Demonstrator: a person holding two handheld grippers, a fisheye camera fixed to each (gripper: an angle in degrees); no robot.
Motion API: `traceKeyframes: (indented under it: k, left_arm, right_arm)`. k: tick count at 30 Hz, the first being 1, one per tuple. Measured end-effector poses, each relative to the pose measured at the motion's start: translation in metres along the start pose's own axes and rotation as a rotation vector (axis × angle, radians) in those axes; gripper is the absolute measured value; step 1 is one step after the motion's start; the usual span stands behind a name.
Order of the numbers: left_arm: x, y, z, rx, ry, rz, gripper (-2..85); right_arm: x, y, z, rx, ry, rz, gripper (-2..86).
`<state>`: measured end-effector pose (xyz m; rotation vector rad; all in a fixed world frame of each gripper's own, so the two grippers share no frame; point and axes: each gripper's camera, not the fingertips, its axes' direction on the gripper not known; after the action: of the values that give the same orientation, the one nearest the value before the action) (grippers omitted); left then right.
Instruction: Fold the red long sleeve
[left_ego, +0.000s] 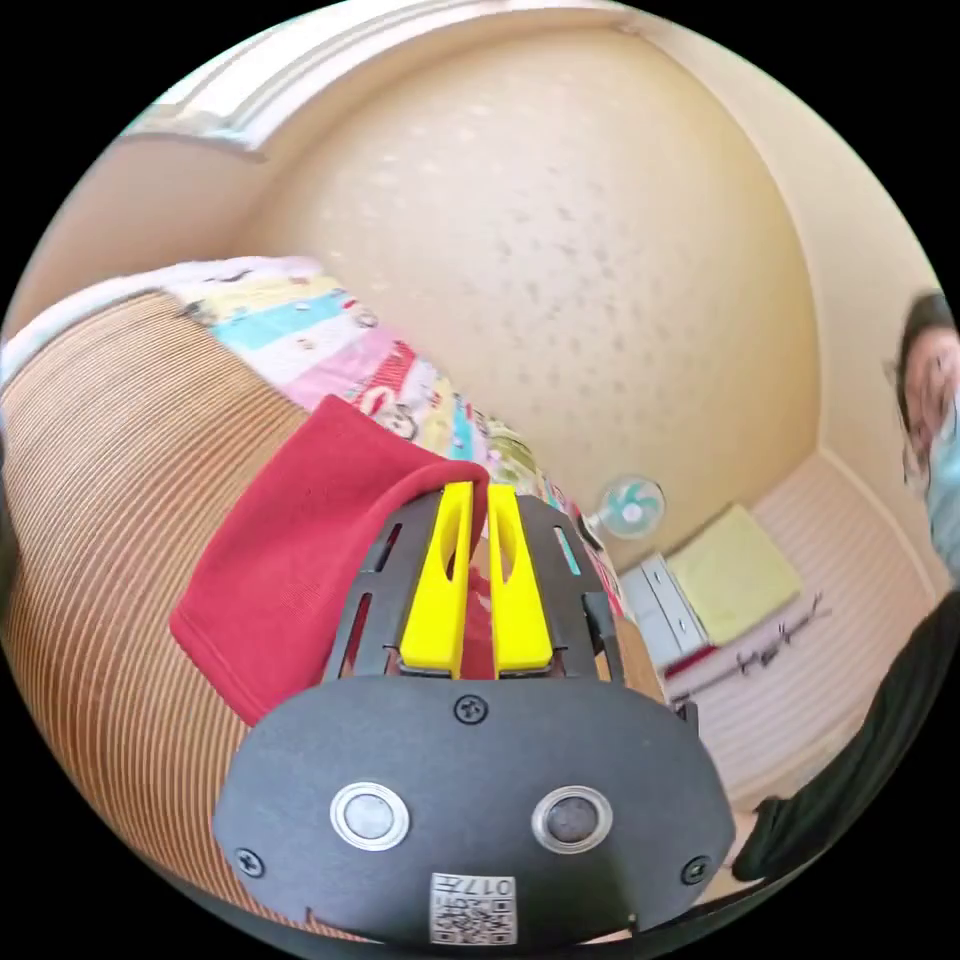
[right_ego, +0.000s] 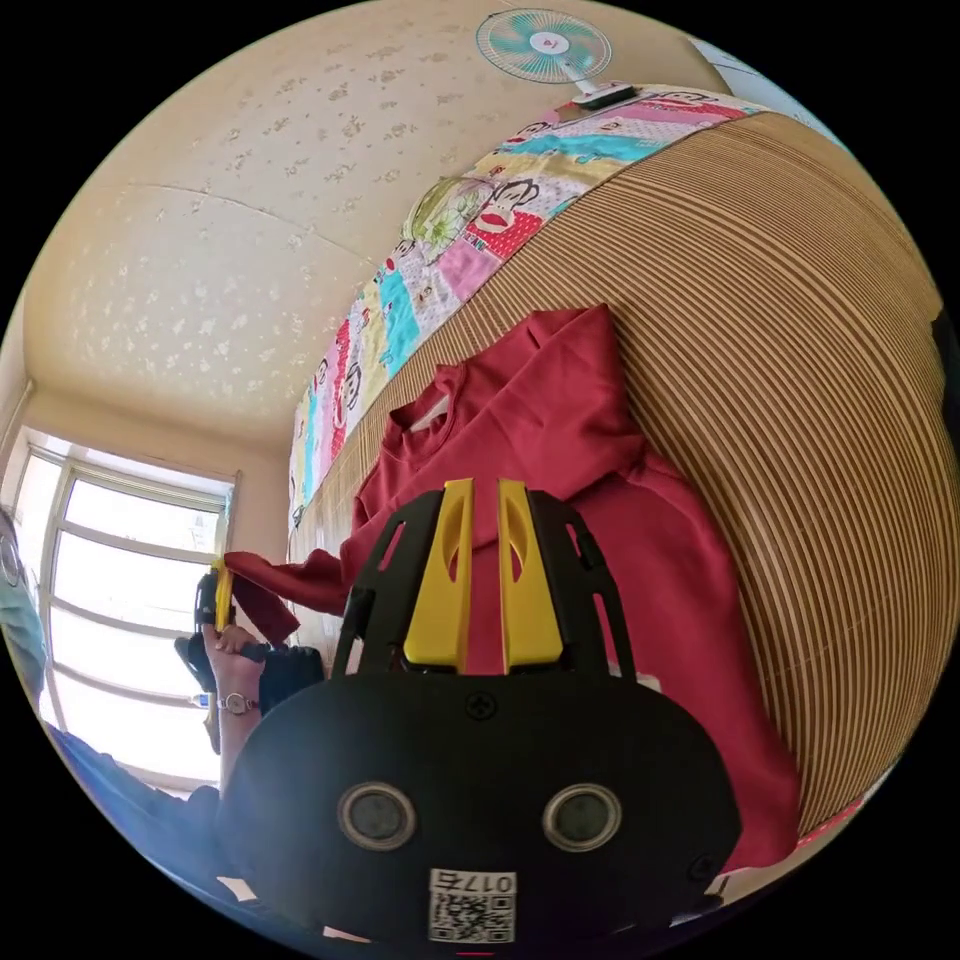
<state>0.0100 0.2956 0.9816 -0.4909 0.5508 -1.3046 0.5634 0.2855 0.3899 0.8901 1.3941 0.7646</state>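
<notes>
The red long sleeve (right_ego: 600, 520) is lying at the frame centre on the striped mat (right_ego: 800, 350). The left gripper (left_ego: 478, 495) is pinching its sleeve; the right gripper (right_ego: 485, 490) is closing on cloth, I think. The sleeve may be slipping out if pulled.

no readable txt; code sticker (left_ego: 473, 908) w/ mirrored digits on each tool's body, below the jaws, too blurry.
</notes>
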Motion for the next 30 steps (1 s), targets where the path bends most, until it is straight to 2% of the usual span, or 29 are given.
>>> traceKeyframes:
  k: [2, 3, 4, 5, 6, 8, 11, 15, 19, 23, 27, 30]
  left_arm:
    - [0.092, 0.048, 0.099, -0.309, 0.146, 0.257, 4.0]
    - [0.108, 0.069, 0.128, -0.415, 0.161, 0.301, 4.2]
    - [0.128, 0.123, 0.181, -0.62, 0.156, 0.363, 5.5]
    - [0.136, 0.178, 0.212, -0.742, 0.11, 0.398, 6.5]
    - [0.136, 0.201, 0.22, -0.772, 0.08, 0.412, 6.9]
    - [0.132, 0.261, 0.211, -0.757, 0.012, 0.434, 7.6]
    - [0.108, 0.287, 0.178, -0.691, 0.029, 0.33, 7.7]
    - [0.064, 0.284, 0.133, -0.586, -0.095, 0.189, 8.1]
    - [0.018, 0.254, 0.099, -0.478, -0.244, 0.146, 8.7]
    - [-0.033, 0.226, 0.104, -0.437, -0.268, 0.087, 10.3]
    - [-0.07, 0.229, 0.138, -0.485, -0.331, 0.056, 10.9]
    - [-0.098, 0.243, 0.157, -0.512, -0.357, 0.021, 9.5]
  right_arm:
    - [0.013, -0.001, -0.01, 0.015, -0.042, 0.047, 3.7]
    - [0.024, -0.001, -0.019, 0.03, -0.05, 0.071, 4.1]
    - [0.036, -0.001, -0.029, 0.043, -0.044, 0.09, 4.7]
    - [0.042, -0.001, -0.034, 0.048, -0.038, 0.098, 5.0]
    - [0.054, -0.001, -0.042, 0.054, -0.023, 0.11, 5.7]
    - [0.067, -0.002, -0.052, 0.048, -0.001, 0.093, 7.0]
    - [0.063, -0.009, -0.047, -0.033, 0.007, -0.048, 9.3]
    - [0.014, -0.022, -0.016, -0.084, 0.043, -0.28, 12.5]
    - [0.013, -0.07, 0.01, 0.024, -0.01, -0.246, 12.6]
    - [0.017, -0.114, 0.049, 0.011, 0.011, -0.24, 11.6]
    - [0.005, -0.131, 0.1, -0.146, 0.021, -0.326, 7.7]
    - [-0.018, -0.121, 0.083, -0.127, -0.009, -0.42, 2.6]
